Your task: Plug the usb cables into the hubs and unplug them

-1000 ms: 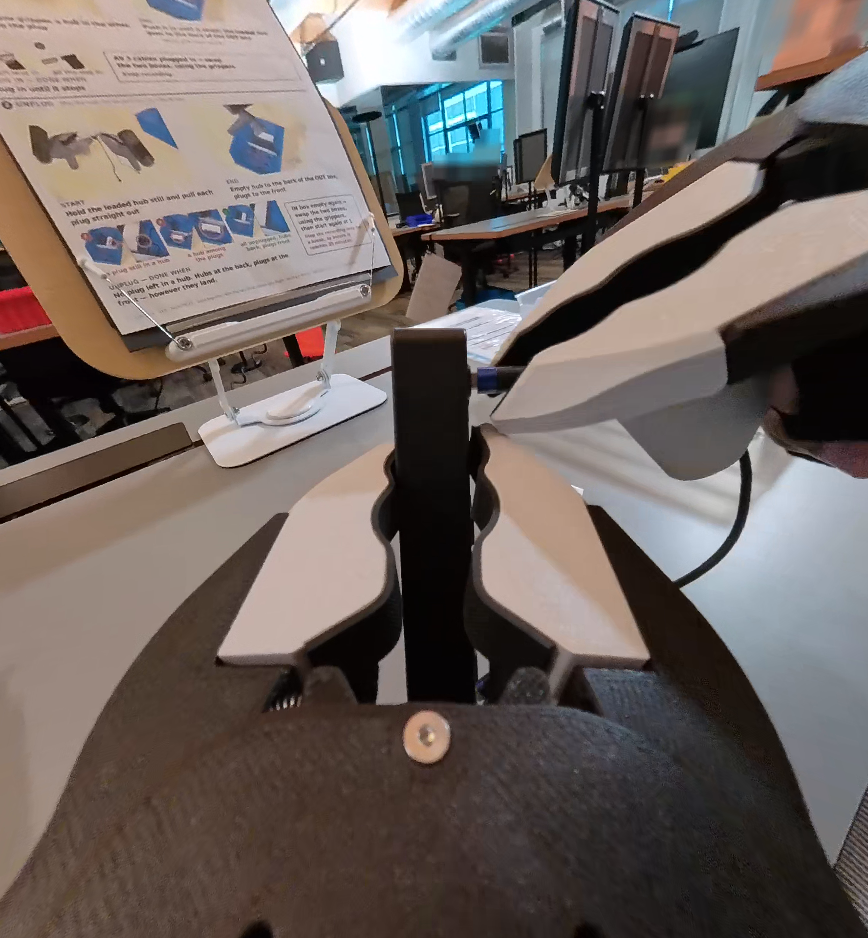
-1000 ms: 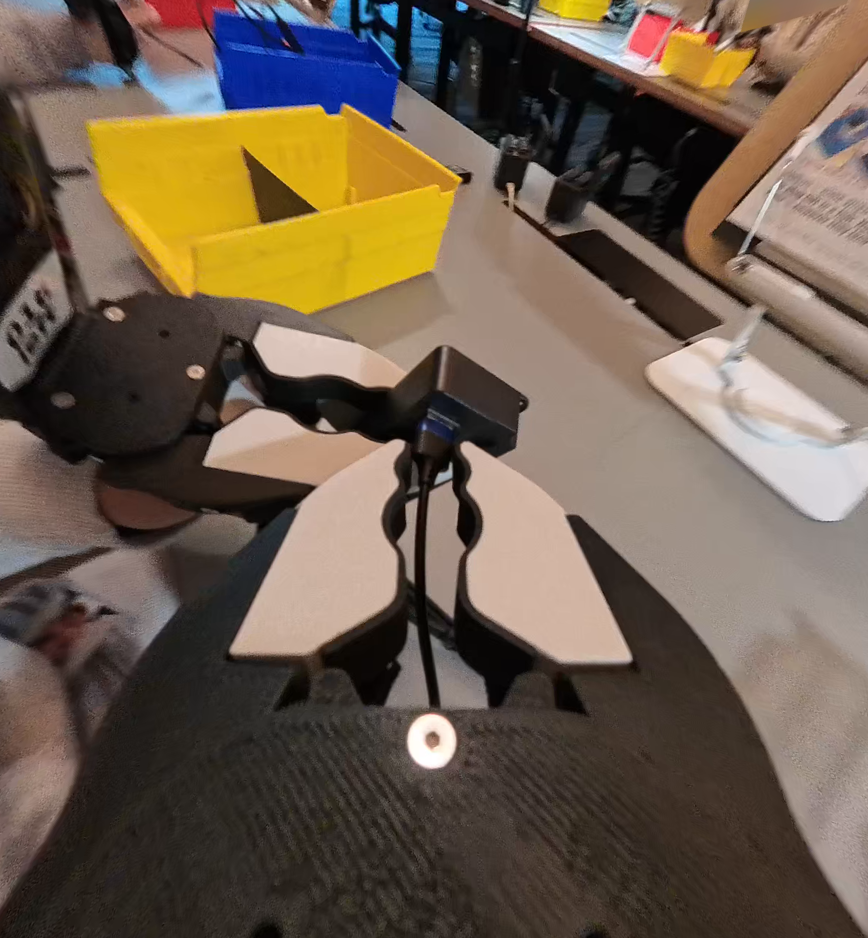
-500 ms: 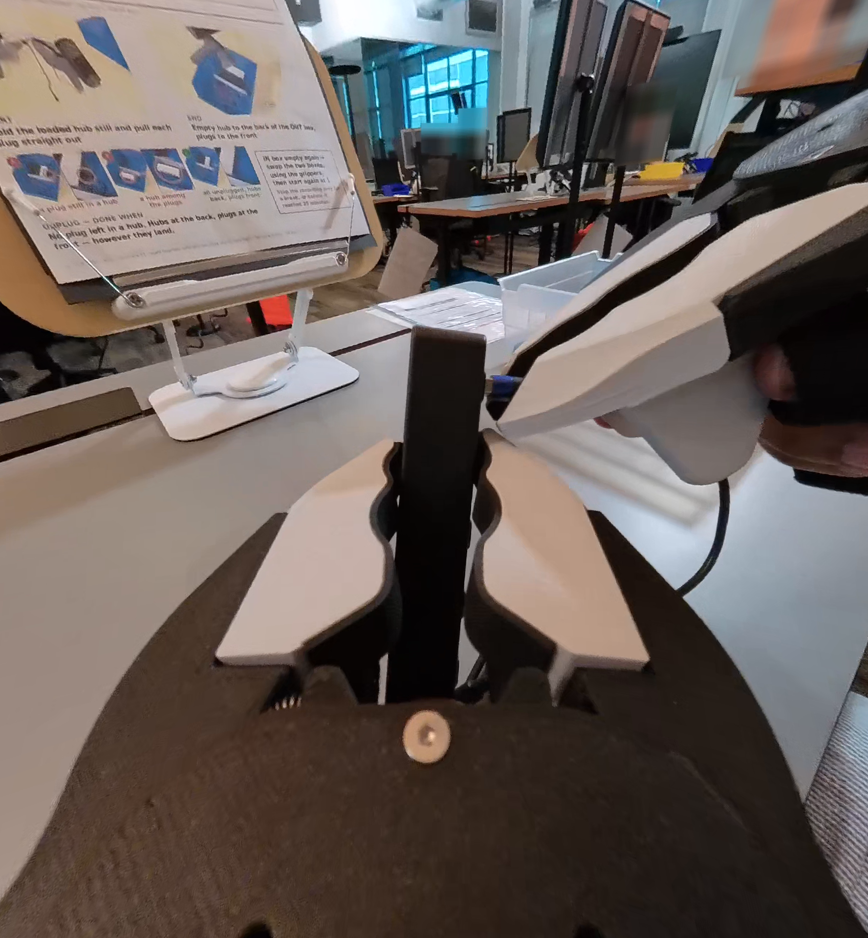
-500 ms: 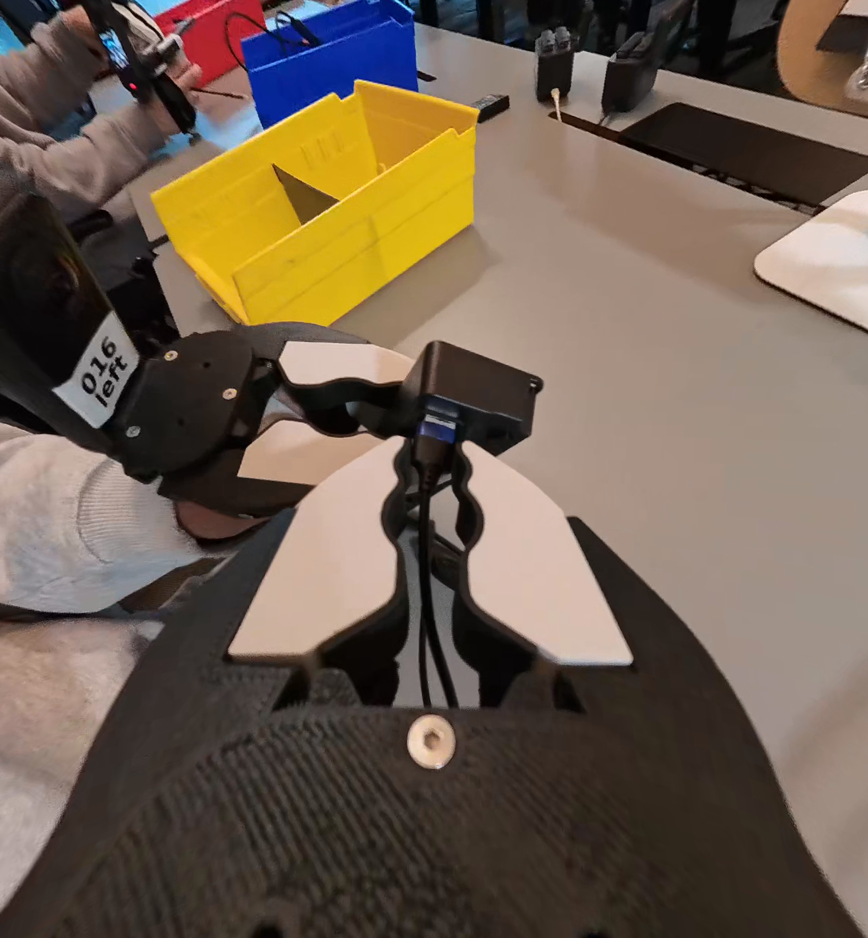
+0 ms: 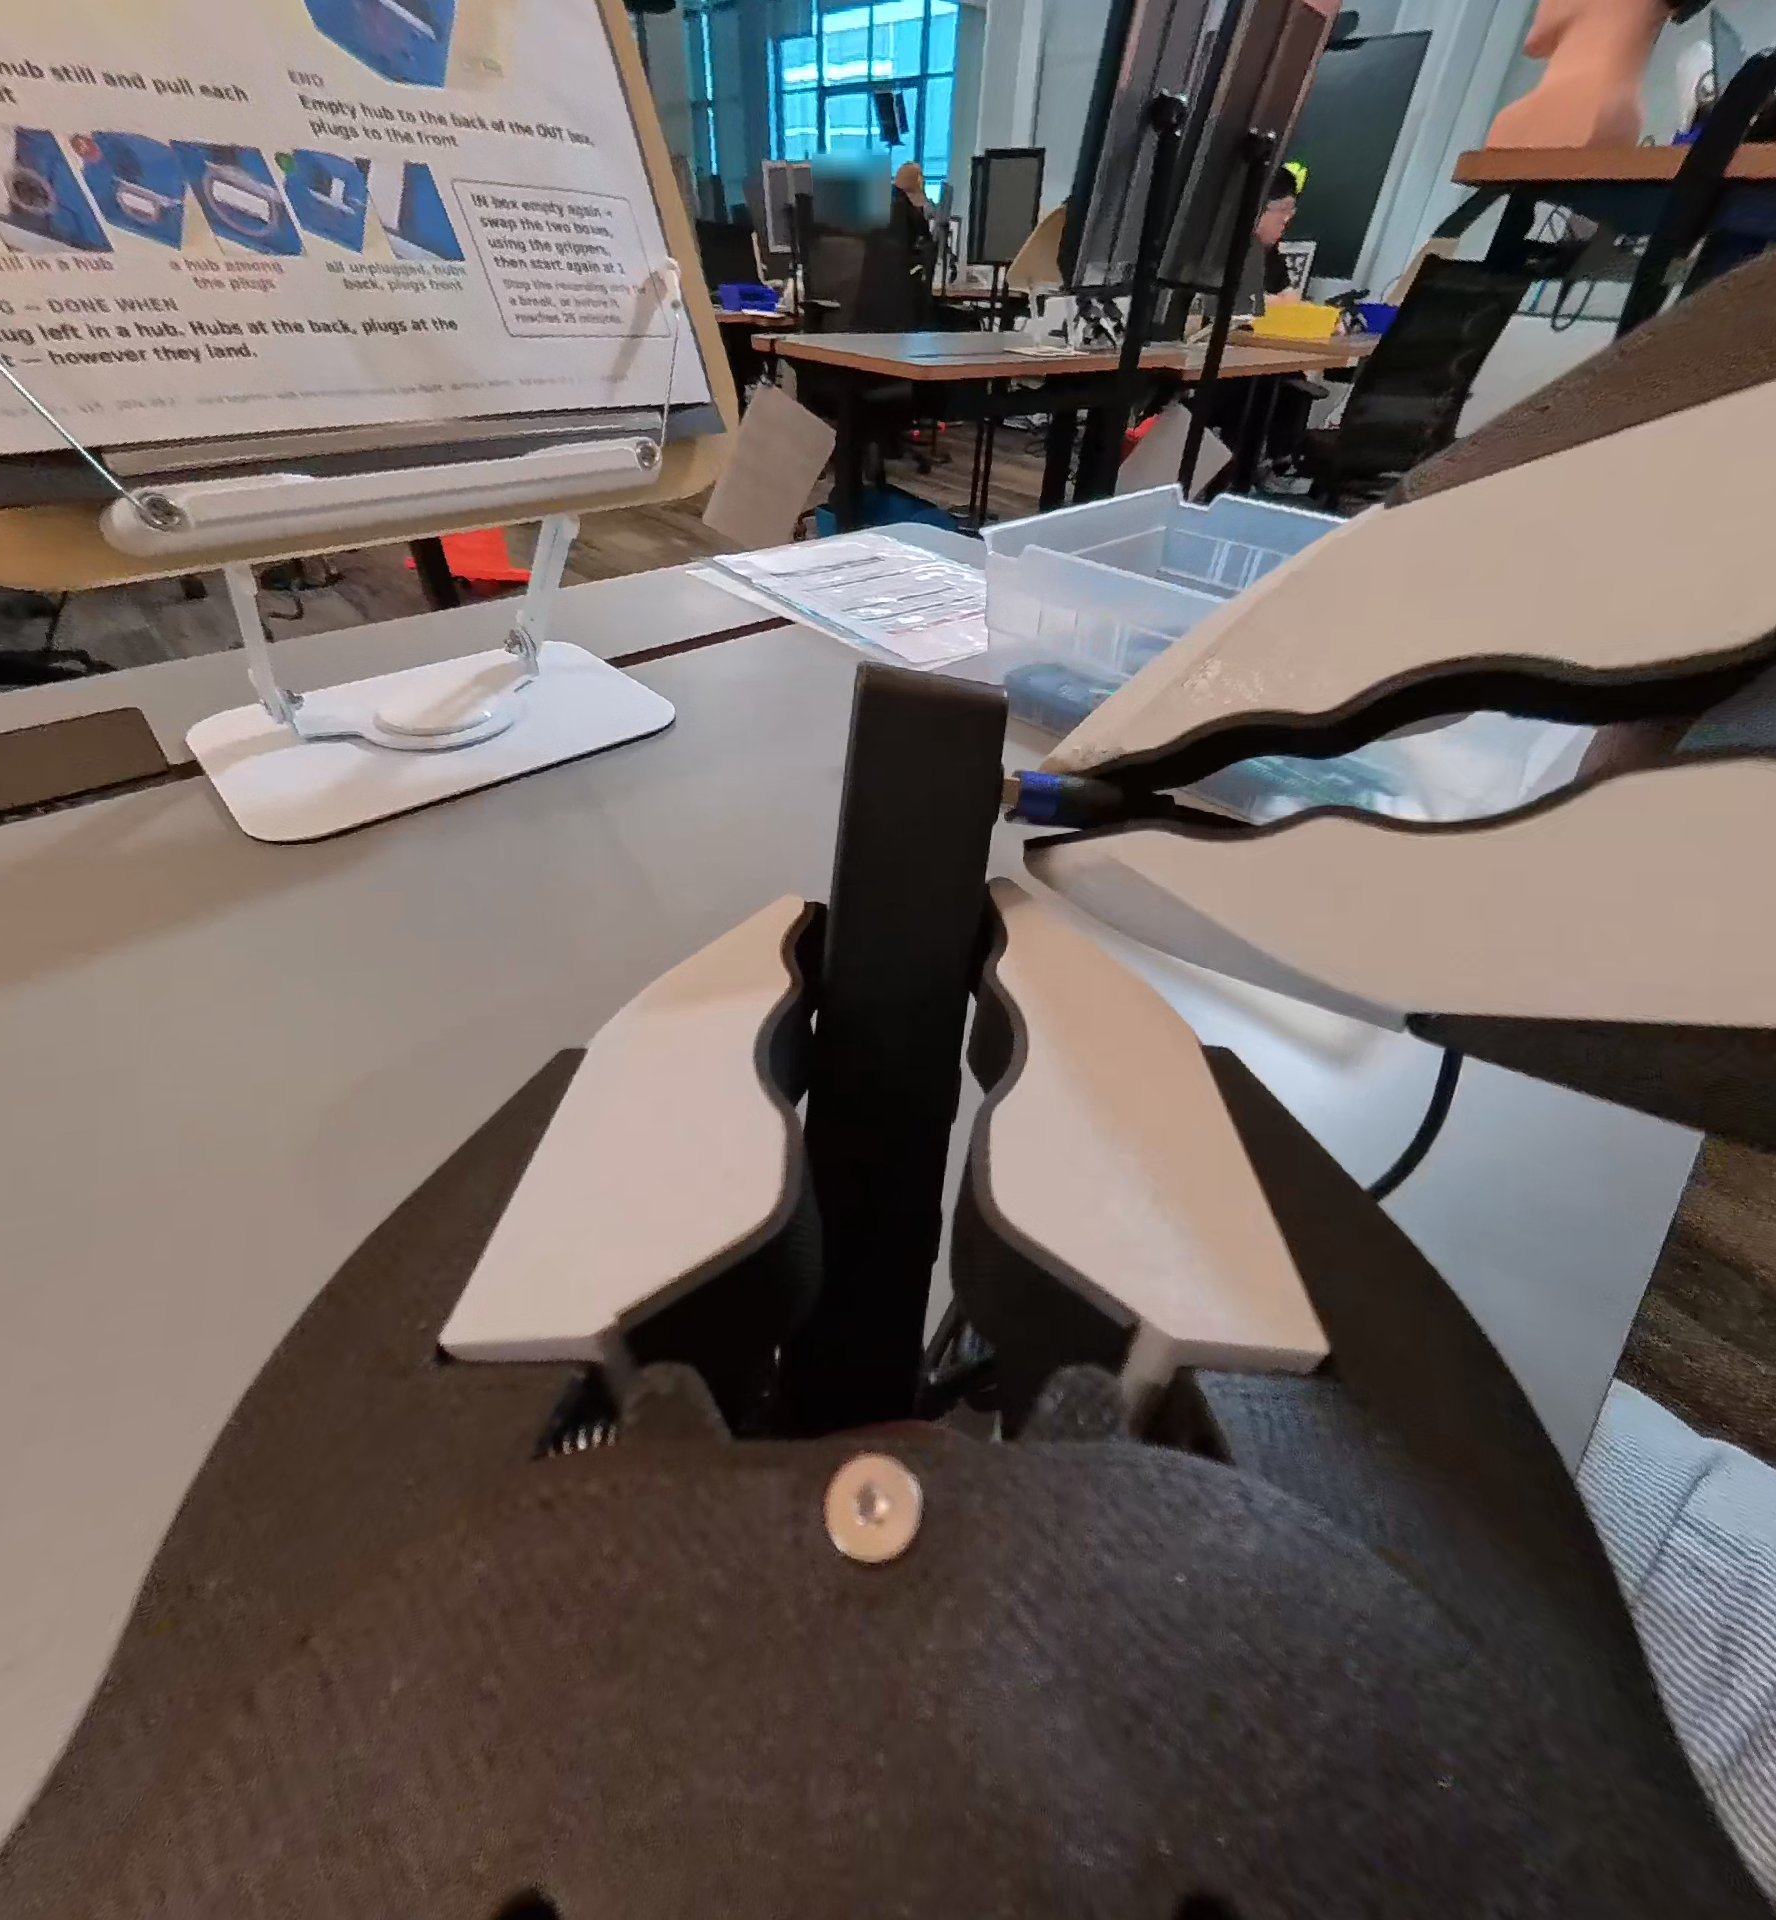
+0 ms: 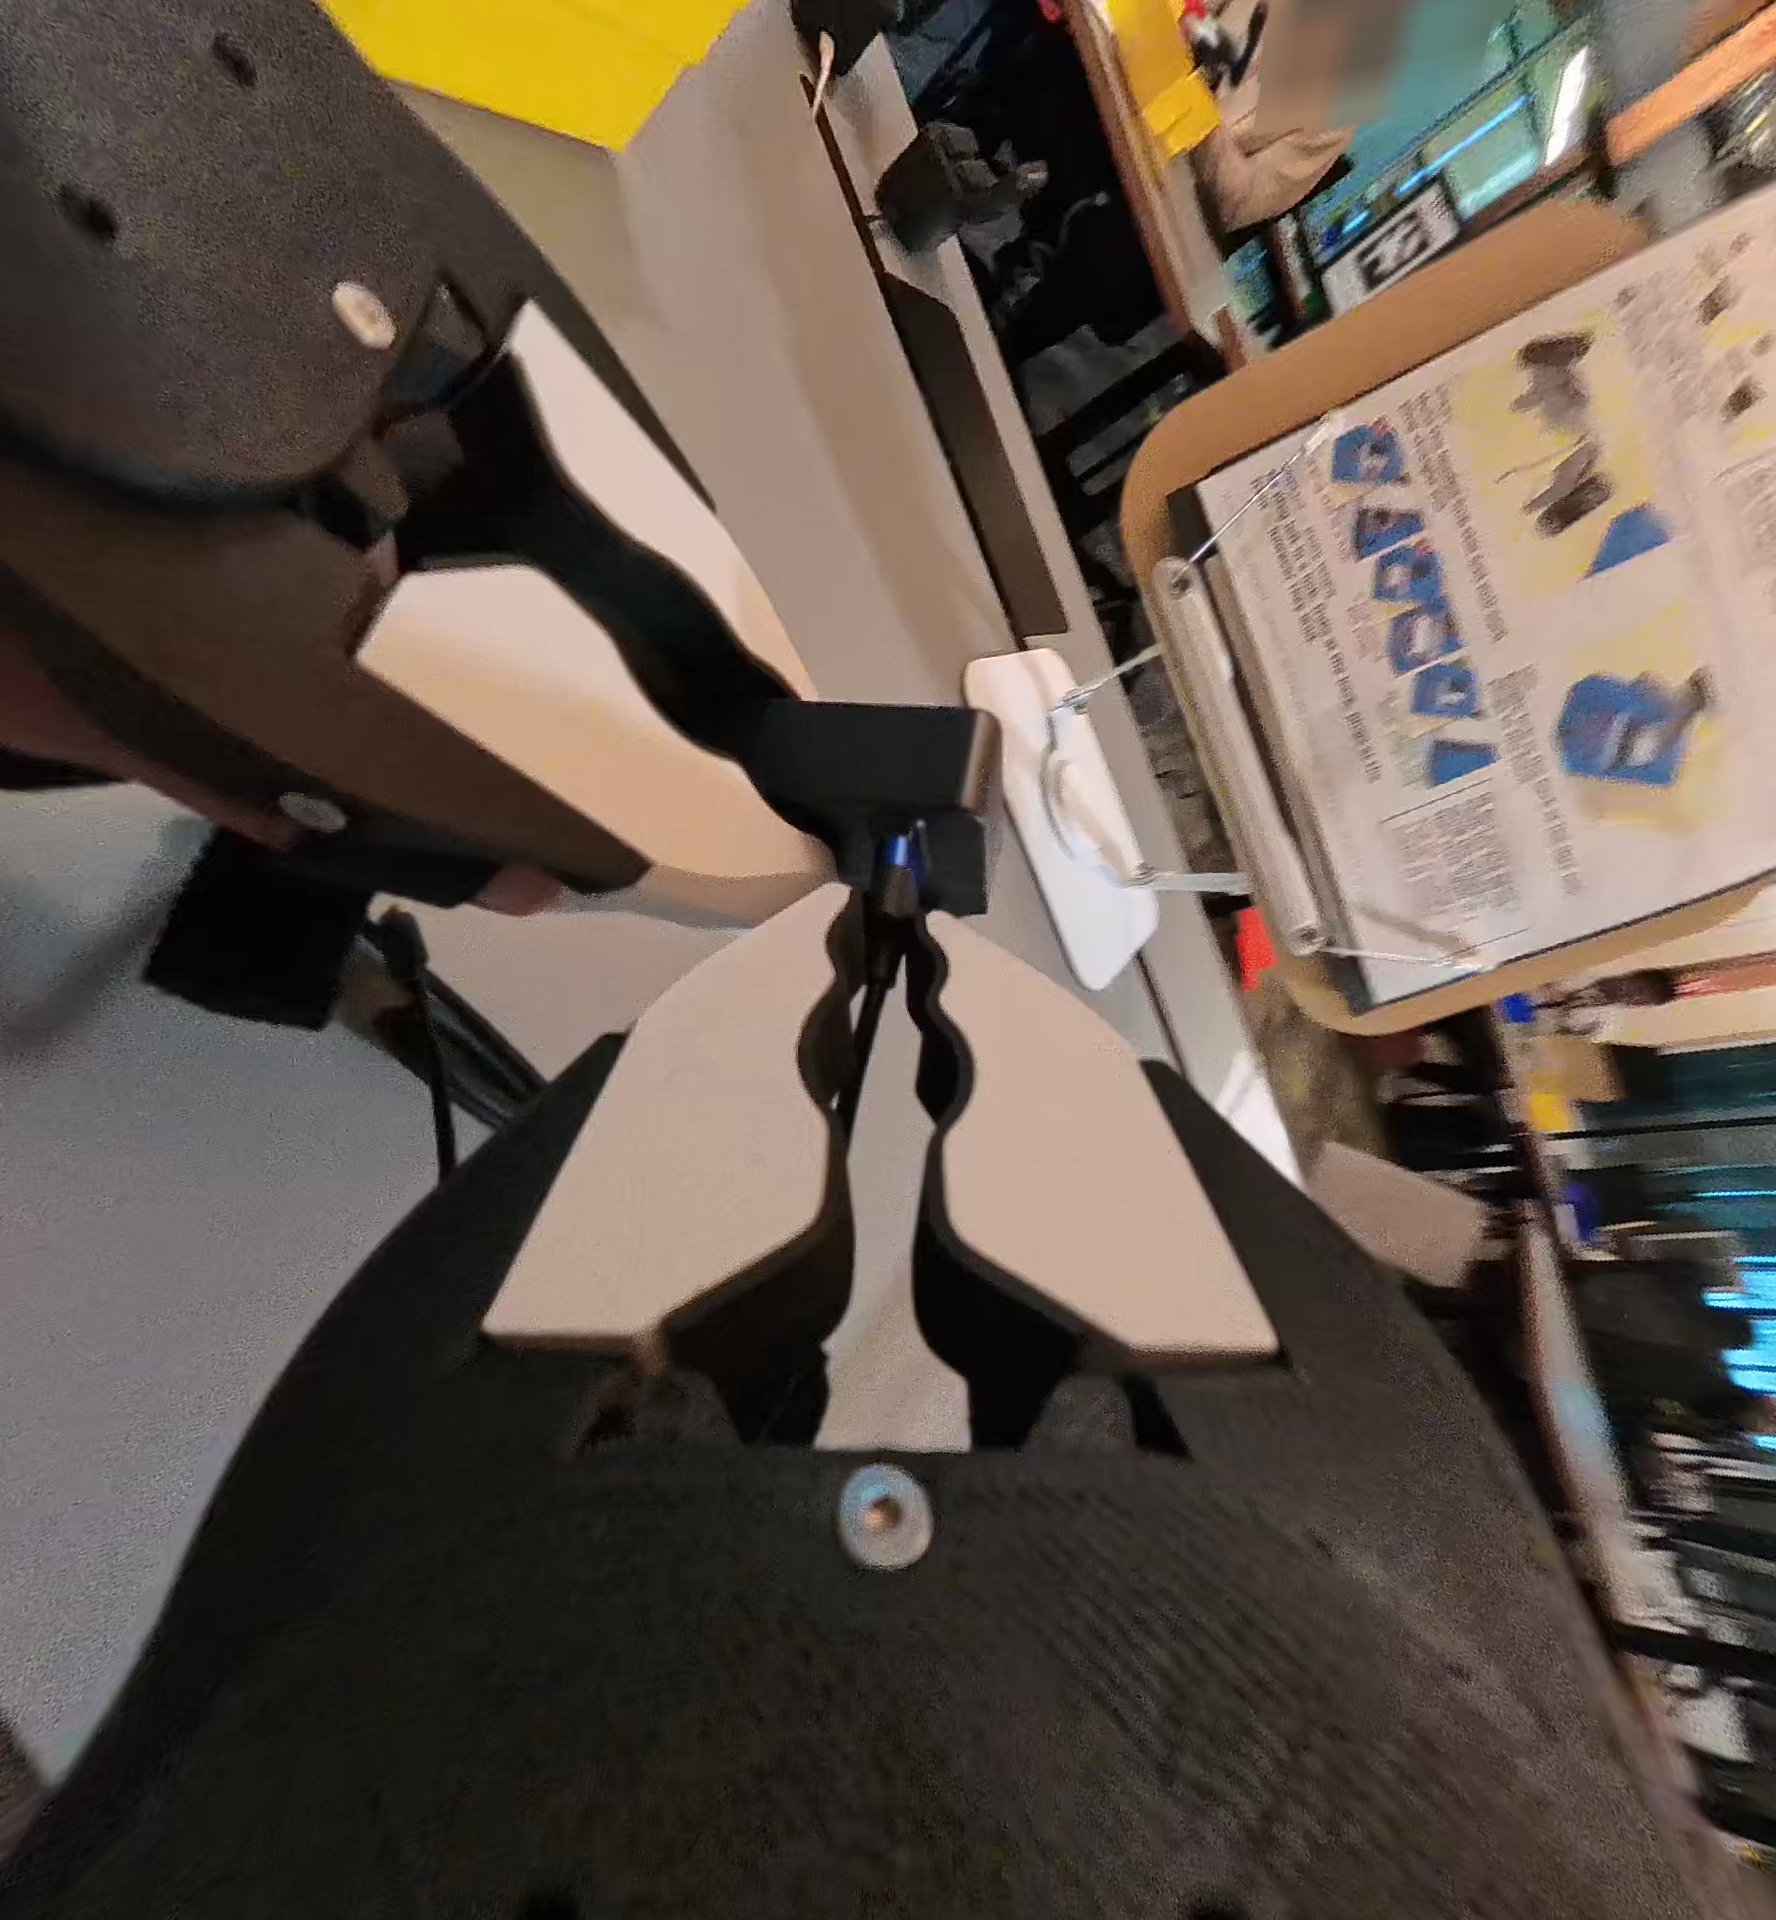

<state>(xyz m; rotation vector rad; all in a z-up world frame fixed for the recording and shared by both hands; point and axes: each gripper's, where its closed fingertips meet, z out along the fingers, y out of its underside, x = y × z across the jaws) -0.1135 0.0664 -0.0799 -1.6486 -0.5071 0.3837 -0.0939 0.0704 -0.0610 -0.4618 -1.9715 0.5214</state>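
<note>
The left wrist view showed the left gripper clamped on the upright black hub above the grey desk. Only the right wrist view showed the right gripper pinching the blue-collared usb plug, seated in the hub's underside.

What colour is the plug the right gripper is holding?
Blue and black USB plug, clearest in the left wrist view.
</note>
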